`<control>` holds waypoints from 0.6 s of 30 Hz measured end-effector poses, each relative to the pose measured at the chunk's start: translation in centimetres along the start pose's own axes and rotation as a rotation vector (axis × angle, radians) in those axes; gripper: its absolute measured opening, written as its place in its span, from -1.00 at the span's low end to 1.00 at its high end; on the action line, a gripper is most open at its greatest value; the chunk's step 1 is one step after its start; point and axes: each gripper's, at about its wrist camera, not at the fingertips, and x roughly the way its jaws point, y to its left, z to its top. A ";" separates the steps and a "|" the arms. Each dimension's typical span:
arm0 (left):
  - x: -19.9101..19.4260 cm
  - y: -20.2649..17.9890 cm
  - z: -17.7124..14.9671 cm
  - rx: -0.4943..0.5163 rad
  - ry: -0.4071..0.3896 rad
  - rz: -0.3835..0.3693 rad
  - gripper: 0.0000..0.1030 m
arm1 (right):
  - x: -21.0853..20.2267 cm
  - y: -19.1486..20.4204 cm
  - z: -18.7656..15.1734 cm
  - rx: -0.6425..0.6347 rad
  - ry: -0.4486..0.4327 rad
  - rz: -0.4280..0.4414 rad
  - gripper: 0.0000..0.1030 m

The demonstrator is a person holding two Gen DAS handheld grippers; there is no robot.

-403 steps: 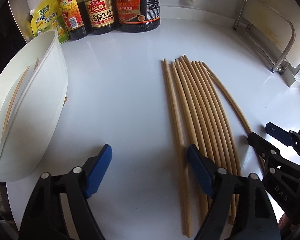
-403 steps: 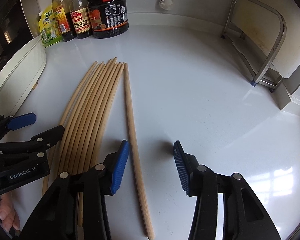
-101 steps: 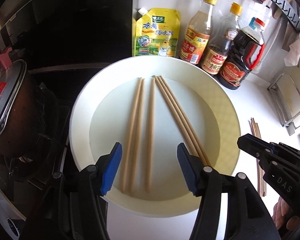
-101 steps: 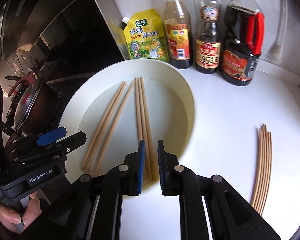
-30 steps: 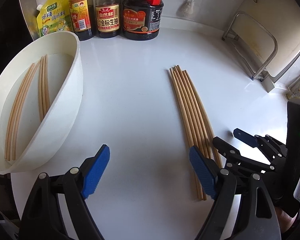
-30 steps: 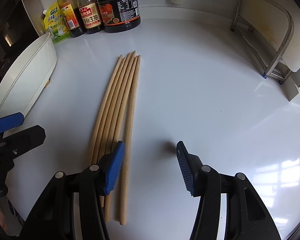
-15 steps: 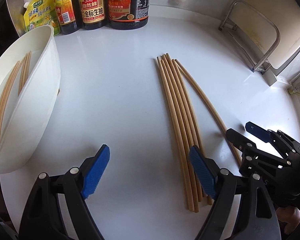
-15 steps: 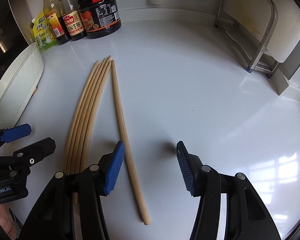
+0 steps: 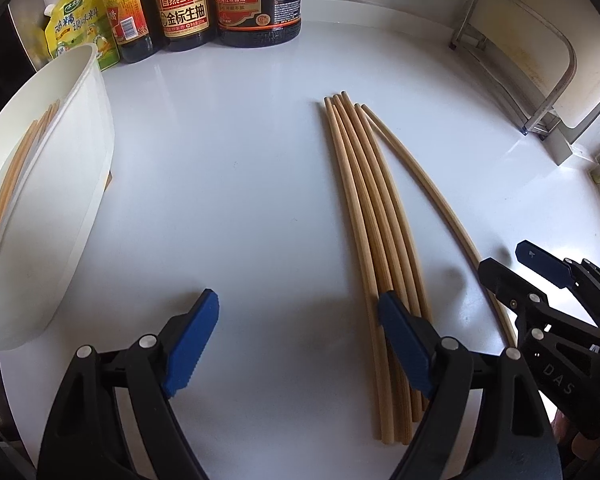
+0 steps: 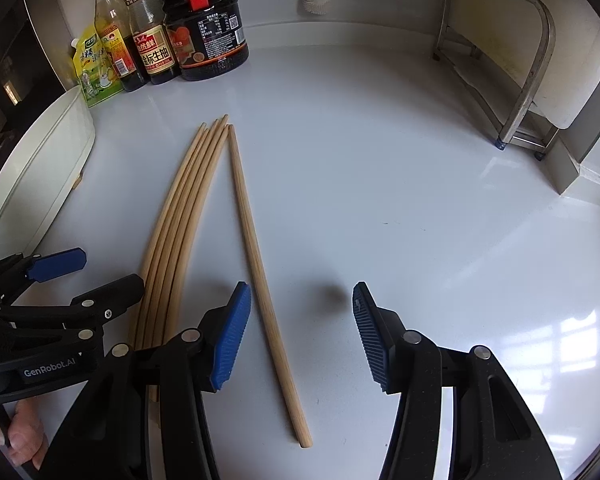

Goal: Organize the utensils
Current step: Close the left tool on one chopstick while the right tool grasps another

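White counter [image 9: 228,184], chopsticks [image 9: 364,216] pointing backward

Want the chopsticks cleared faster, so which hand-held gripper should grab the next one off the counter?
Right. The right hand-held gripper is open with the separated chopstick lying between its fingers. The left hand-held gripper is open over bare counter beside the bundle.

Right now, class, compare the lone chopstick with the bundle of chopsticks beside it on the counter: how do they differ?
The lone chopstick lies apart and angled away; the bundle of chopsticks lies packed side by side. The lone chopstick sits between the open right tongs, while the bundle lies left of them, beside the open left tongs. Both are the same plain wood, flat on the white counter, far ends close together.
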 end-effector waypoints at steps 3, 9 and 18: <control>0.1 0.0 0.2 -0.001 -0.005 0.006 0.59 | 0.1 0.0 0.1 -0.002 0.000 0.000 -0.01; 0.3 0.1 0.6 -0.007 -0.010 0.039 0.60 | 0.3 0.4 0.2 -0.020 -0.004 -0.004 -0.01; 1.1 0.0 2.5 -0.025 -0.016 0.066 0.59 | 1.0 1.3 0.6 -0.083 -0.021 -0.027 -0.02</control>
